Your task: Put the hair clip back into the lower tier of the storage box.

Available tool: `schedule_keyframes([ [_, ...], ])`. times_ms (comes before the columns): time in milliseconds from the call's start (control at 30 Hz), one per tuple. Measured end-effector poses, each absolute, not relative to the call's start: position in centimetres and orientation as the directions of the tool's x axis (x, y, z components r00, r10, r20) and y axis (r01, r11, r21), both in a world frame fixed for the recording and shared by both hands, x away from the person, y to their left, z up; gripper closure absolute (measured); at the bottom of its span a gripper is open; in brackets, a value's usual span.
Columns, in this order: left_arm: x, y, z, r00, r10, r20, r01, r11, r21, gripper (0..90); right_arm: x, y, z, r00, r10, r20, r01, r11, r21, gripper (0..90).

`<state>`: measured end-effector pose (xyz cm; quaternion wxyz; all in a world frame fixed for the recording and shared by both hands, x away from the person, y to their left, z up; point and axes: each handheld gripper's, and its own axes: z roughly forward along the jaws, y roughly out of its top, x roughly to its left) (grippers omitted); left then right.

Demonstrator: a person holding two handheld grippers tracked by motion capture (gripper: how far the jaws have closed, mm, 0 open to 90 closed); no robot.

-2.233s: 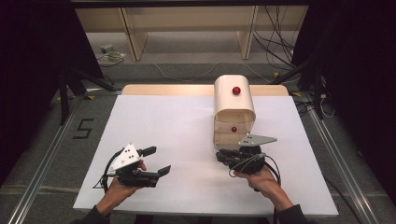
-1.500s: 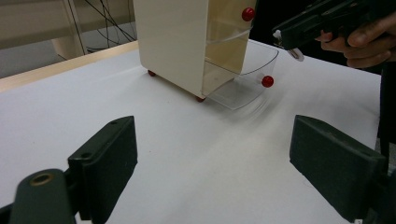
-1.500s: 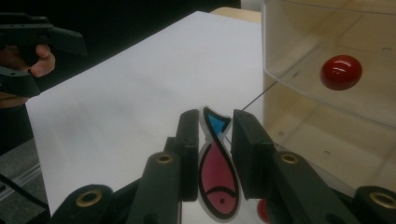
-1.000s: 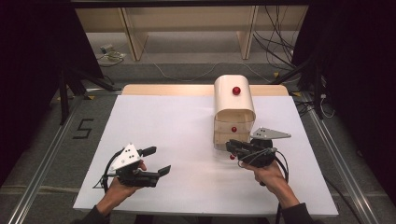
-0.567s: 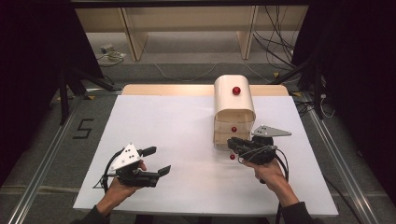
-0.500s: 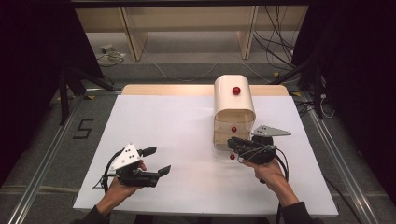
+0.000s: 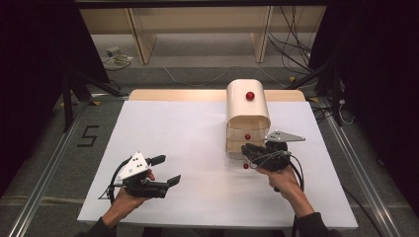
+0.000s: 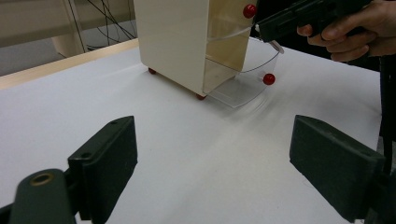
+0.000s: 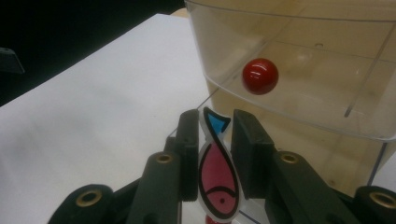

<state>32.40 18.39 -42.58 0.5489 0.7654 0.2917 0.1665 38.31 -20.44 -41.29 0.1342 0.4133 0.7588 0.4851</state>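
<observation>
Right gripper (image 9: 212, 154), jaws clamped on a pink fish piece (image 9: 215, 177) just before the drawer cabinet (image 7: 247, 118), apparently at its open lower drawer; left gripper (image 7: 165, 170), wide open, empty, well left; risk: thin piece twists, snagging the drawer rim.

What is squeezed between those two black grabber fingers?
In the right gripper view, a flat pink fish with a blue tail stands clamped between the right gripper jaws.

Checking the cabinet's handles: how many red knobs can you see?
3. One red knob on the cabinet's curved top, one on the shut clear drawer, one on the pulled-out bottom drawer. Others may be hidden.
</observation>
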Motion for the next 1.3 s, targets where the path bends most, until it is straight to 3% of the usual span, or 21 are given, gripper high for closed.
schedule_keyframes([
  [667,32.39,18.38,-42.59,0.775,0.628,-0.065,0.263,-0.227,0.938,14.8,39.02,-20.56,-41.83,-0.580,0.798,0.162,0.506,0.198,0.840,73.5],
  [700,32.39,18.38,-42.59,0.775,0.628,-0.066,0.263,-0.227,0.938,14.8,39.06,-20.56,-41.89,-0.581,0.798,0.159,0.504,0.199,0.841,79.4],
  [1033,32.38,18.38,-42.58,0.775,0.628,-0.065,0.263,-0.228,0.938,14.8,39.04,-20.51,-42.09,-0.586,0.796,0.152,0.511,0.217,0.832,71.2],
  [1300,32.35,18.43,-42.55,0.775,0.629,-0.060,0.260,-0.232,0.937,14.8,38.59,-20.38,-41.75,-0.615,0.769,0.171,0.508,0.221,0.832,58.1],
])
